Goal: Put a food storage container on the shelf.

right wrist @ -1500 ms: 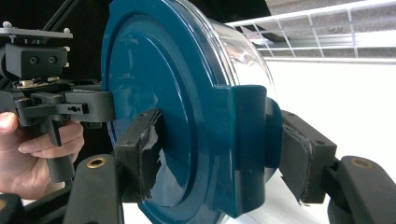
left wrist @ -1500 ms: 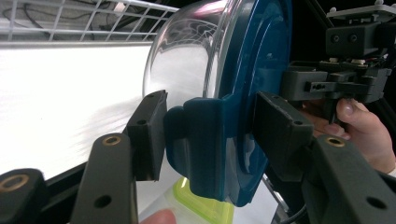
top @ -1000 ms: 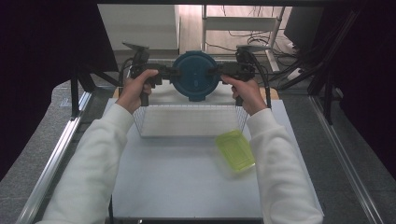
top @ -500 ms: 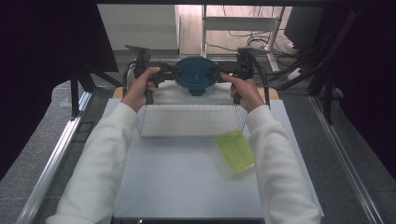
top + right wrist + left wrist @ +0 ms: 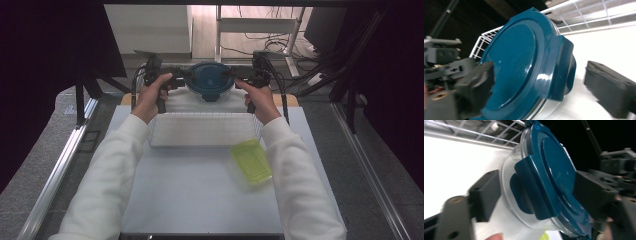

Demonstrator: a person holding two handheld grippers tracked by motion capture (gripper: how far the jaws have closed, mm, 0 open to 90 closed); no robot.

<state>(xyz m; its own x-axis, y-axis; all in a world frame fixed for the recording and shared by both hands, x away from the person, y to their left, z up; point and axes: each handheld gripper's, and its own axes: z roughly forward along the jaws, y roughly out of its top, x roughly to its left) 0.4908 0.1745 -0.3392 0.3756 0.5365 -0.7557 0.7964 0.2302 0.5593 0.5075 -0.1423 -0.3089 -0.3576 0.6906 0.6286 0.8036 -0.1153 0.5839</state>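
At twelve o'clock on the bench, inside the far end of a white wire basket, sat a round clear tub with a dark teal lid. The left gripper flanked it at nine o'clock and the right gripper at three. Both grippers' jaws had just been opening; each pair stood wide around a lid latch, pads clear of it. The step in hand looked like letting go of the tub. To do it well, each gripper should back straight outward (level, no lift) so no jaw caught a latch. The lid was glossy, with a raised centre disc and chunky latch flaps folded down over the rim. A yellow-green tray lay at four o'clock, outside the basket.
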